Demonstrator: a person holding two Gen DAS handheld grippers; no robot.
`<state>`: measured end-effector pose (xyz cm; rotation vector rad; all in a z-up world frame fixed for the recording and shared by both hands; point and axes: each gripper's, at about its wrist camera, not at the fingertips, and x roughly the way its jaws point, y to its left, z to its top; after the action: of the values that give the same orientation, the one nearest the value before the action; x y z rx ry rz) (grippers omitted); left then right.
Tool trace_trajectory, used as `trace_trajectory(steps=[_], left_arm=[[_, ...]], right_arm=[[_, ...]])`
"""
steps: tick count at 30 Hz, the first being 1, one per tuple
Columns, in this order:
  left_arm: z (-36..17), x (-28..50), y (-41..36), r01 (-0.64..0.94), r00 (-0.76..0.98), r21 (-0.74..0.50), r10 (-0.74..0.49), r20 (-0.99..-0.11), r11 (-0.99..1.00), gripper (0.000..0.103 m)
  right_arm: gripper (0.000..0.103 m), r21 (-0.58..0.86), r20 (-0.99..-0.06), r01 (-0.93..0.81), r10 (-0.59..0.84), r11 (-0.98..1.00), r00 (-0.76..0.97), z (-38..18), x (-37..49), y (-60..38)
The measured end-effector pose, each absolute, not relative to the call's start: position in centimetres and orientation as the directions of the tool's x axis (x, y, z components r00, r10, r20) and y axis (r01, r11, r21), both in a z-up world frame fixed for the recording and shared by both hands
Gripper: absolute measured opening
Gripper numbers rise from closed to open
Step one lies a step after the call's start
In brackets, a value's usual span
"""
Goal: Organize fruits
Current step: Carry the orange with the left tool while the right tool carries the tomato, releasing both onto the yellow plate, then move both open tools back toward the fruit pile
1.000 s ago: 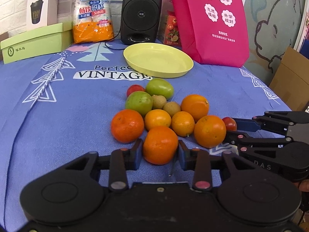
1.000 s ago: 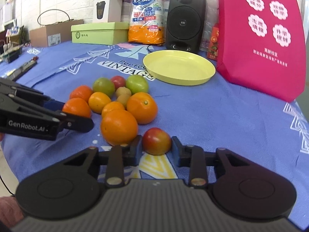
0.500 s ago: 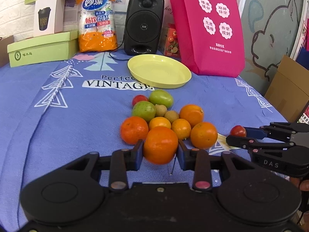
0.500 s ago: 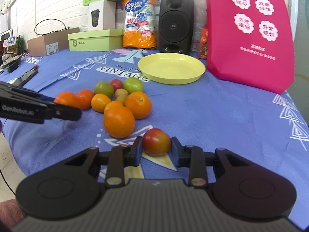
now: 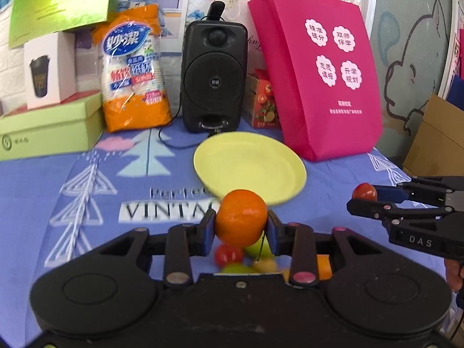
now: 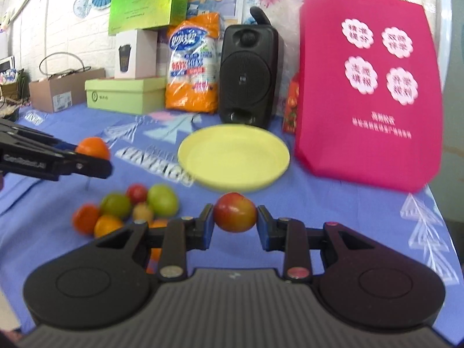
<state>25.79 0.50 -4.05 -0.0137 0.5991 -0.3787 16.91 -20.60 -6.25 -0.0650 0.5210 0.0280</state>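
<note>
Above the blue tablecloth, both grippers have risen since the earlier frame.
Left gripper clamps a round orange; right gripper clamps a red-green fruit; the fruit pile is blurred, partly hidden.

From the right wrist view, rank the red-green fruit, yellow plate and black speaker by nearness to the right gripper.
1. Red-green fruit, held in the right gripper.
2. Yellow plate, ahead on the tablecloth.
3. Black speaker, behind the plate at the back.

Orange and red fruit now aloft

Both wrist cams face plate.
</note>
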Motion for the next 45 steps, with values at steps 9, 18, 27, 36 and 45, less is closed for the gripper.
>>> trace_trajectory(steps=[9, 18, 27, 36, 45], left_arm=[[-6.7, 36.3, -2.6, 0.310, 0.723, -0.106, -0.306, -0.619, 0.945, 0.035], [-9.9, 41.8, -4.4, 0.298, 0.676, -0.107, -0.289, -0.677, 0.948, 0.035], [-8.2, 41.0, -3.8, 0.273, 0.715, -0.088, -0.263, -0.647, 0.958, 0.078], [-4.2, 33.8, -0.6, 0.238, 0.791, -0.073, -0.236, -0.565, 0.969, 0.078], [-3.3, 22.3, 0.9, 0.238, 0.842, -0.068, -0.241, -0.483, 0.969, 0.077]], right_arm=[[0.030, 0.012, -0.536, -0.063, 0.059, 0.998, 0.842, -6.6, 25.9, -21.7], [0.030, 0.013, -0.594, -0.036, 0.037, 0.999, 0.804, -9.3, 31.2, -22.0], [0.039, 0.025, -0.604, -0.022, 0.032, 0.999, 0.796, -10.3, 31.4, -22.3], [0.042, 0.049, -0.504, 0.004, 0.021, 0.999, 0.863, -6.4, 26.0, -22.9], [0.053, 0.065, -0.438, -0.007, 0.035, 0.998, 0.898, -4.7, 16.4, -21.5]])
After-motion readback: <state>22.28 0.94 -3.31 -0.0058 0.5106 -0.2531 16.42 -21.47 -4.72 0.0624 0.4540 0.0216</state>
